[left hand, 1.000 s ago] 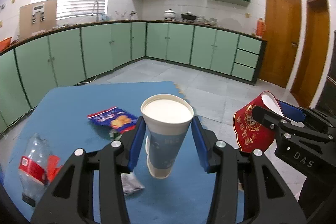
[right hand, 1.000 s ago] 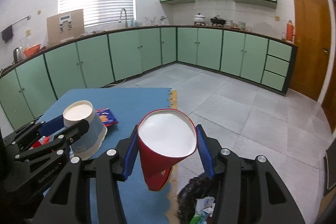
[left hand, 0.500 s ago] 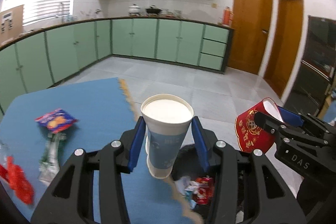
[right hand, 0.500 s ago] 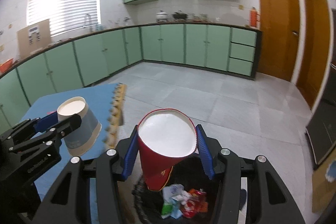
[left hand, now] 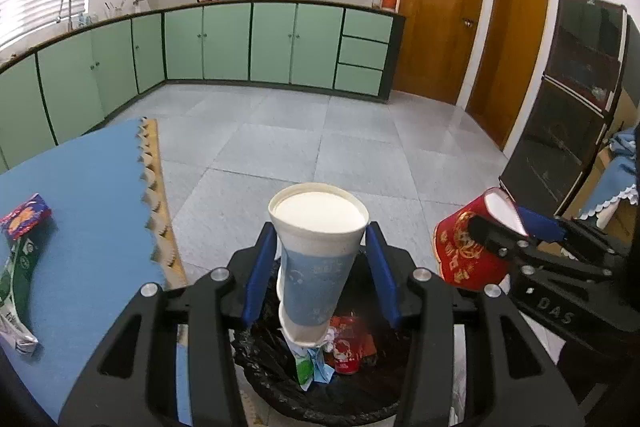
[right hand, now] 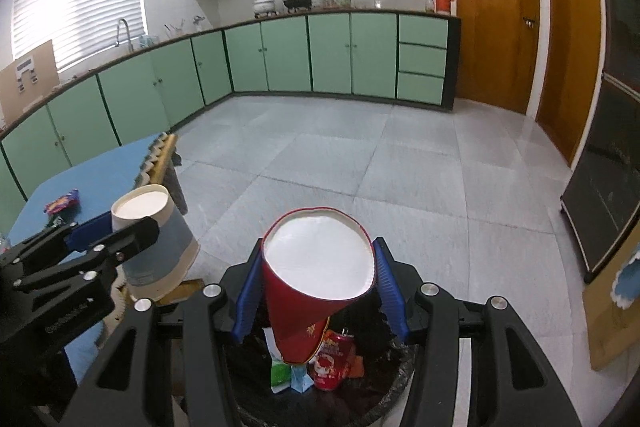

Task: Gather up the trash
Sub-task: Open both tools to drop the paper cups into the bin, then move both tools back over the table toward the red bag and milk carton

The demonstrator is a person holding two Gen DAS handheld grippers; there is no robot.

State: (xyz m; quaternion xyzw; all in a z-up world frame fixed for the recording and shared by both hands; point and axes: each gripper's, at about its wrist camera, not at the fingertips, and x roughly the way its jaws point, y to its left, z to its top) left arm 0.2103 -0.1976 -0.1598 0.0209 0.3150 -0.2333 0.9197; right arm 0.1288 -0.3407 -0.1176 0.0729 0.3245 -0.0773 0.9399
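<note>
Left wrist view: the left claw pinches a light, crushable blue-and-white paper cup by its sides over the black-lined trash bin, while the right claw likewise squeezes a red paper cup, already dented.

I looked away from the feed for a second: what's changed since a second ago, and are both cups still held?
Both grippers swung away from the blue table to hang over the black-lined trash bin. The left gripper still clamps the blue-and-white cup, the right gripper the red cup. Nothing released yet. The wrappers remain on the table.
</note>
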